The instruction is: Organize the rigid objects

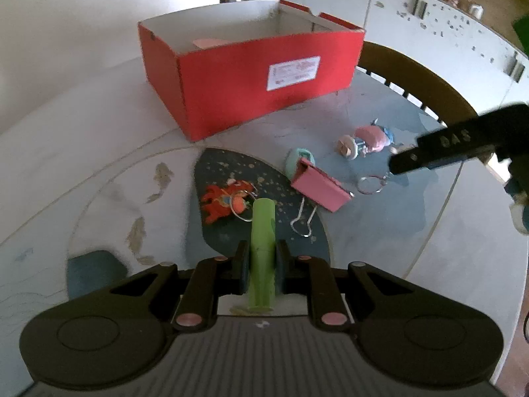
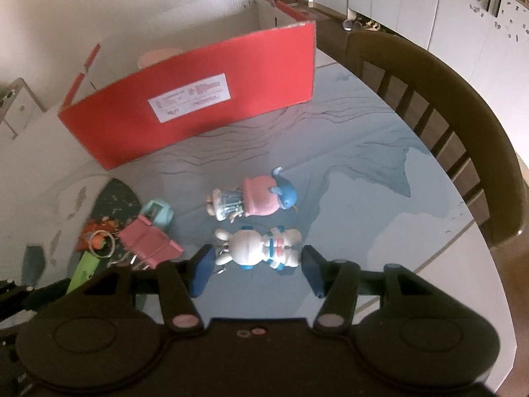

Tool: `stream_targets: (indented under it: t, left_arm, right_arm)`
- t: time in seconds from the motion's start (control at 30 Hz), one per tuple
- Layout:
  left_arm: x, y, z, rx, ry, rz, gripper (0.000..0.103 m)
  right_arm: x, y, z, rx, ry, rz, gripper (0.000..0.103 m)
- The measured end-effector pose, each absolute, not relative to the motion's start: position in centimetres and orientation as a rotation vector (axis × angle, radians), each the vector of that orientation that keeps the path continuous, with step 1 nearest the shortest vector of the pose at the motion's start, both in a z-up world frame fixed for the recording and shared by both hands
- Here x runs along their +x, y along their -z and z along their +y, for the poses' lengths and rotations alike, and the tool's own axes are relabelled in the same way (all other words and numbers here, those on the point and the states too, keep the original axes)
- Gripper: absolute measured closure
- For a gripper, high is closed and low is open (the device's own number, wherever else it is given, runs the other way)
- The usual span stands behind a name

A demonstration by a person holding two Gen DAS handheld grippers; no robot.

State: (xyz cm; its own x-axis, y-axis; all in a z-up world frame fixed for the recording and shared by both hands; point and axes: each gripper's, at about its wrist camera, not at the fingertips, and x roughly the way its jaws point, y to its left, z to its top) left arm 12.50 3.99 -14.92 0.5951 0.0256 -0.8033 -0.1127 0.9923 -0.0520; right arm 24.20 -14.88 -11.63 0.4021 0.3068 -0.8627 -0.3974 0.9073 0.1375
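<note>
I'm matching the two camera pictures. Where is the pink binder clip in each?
Left wrist view: pink binder clip right of centre, beyond the green tube.
Right wrist view: lower left, beside the left fingertip.
Shared landmark: red box behind it.

Round table (image 2: 380, 178) underfoot of everything, draped in a pale blue and white patterned cloth (image 1: 99, 172) with a dark navy speckled patch, washed in soft, slightly dim daylight. Beyond the far edge, a dark wooden chair (image 2: 463, 125) with a curved, slatted back, pushed in close against the table, and behind it a run of white cabinets (image 1: 439, 36) dotted with small marks and fitted with dark handles. Off to the left, a plain white wall (image 1: 82, 10), with a strip of brown floor (image 2: 515, 281) glimpsed at the lower right.
</note>
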Motion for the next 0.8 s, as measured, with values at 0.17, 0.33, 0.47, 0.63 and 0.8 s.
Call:
stream_targets:
  t: [0.17, 0.33, 0.47, 0.63, 0.8]
  left_arm:
    - [12.6, 13.0, 4.7, -0.126, -0.095, 0.919, 0.087]
    - [12.9, 11.2, 5.0, -0.129, -0.108, 0.898, 0.087]
    - [13.2, 9.6, 5.1, -0.122, -0.105, 0.869, 0.087]
    - [14.0, 7.5, 5.2, -0.118, -0.102, 0.831, 0.087]
    - [15.1, 5.5, 5.6, -0.122, -0.092, 0.813, 0.087]
  right_arm:
    - [23.7, 9.5, -14.9, -0.105, -0.461, 1.047, 0.046]
    - [23.3, 7.0, -14.8, -0.123, -0.471, 1.012, 0.046]
    - [23.2, 5.3, -14.8, -0.126, -0.494, 0.987, 0.047]
    - [23.5, 3.0, -14.8, -0.127, -0.514, 0.96, 0.047]
    - [24.1, 0.9, -14.5, -0.136, -0.531, 0.936, 0.047]
